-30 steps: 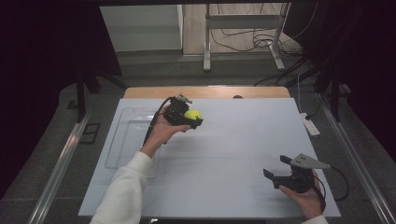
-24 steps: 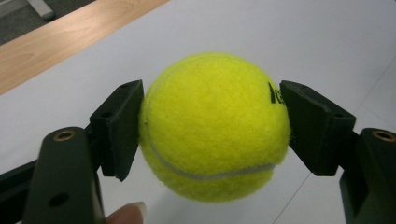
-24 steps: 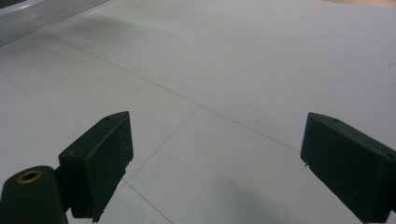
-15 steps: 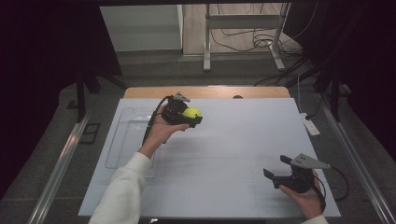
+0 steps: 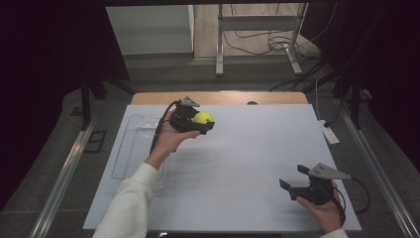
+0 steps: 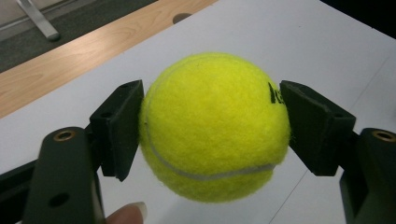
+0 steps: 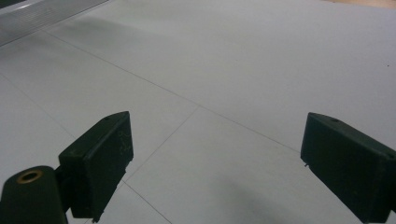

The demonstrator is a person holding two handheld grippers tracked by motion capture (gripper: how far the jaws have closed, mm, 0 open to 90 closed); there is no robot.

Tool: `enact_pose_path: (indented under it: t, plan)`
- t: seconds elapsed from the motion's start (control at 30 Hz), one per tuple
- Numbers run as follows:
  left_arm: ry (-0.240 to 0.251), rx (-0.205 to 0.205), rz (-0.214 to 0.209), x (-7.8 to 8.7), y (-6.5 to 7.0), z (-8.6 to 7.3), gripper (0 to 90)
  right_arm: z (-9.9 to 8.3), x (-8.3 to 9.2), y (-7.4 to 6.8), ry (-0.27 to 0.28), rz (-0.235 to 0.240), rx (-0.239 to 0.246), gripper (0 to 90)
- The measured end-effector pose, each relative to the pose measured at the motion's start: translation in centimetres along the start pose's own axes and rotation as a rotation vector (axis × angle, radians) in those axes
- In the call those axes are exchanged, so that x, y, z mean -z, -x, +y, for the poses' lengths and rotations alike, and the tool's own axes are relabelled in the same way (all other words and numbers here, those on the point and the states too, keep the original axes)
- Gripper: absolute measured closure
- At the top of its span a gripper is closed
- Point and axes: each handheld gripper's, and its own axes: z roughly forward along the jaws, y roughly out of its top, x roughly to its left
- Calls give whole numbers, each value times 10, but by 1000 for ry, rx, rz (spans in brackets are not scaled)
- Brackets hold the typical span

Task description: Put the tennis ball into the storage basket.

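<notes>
Above the far left part of the white table [image 5: 237, 163], the left gripper [image 5: 204, 123] holds a tennis ball [image 5: 202, 118] clear of the surface, its two black jaws pressed against opposite sides of it. In the left gripper view the tennis ball [image 6: 215, 126] is bright yellow-green and fuzzy, with a pale curved seam running low across its front and up its left side, and a bit of black lettering near its right edge, partly hidden by the jaw. A fingertip shows at the bottom edge below it. The pads [image 6: 119, 128] touch the felt on both sides. Just left of the holding hand lies a clear plastic tray [image 5: 130, 148] on the table. Near the front right corner, the right gripper [image 5: 294, 186] rests low in the other hand, its jaws spread wide with nothing between them; in the right gripper view bare white table [image 7: 224, 84] lies beyond them.
</notes>
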Motion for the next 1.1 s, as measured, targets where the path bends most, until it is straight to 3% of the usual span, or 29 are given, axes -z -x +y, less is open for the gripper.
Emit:
enact_pose_path:
  t: [1.1]
  plan:
    - [110,-7,-3,26,6,3,270,1,1,0,5,-4,-1,98]
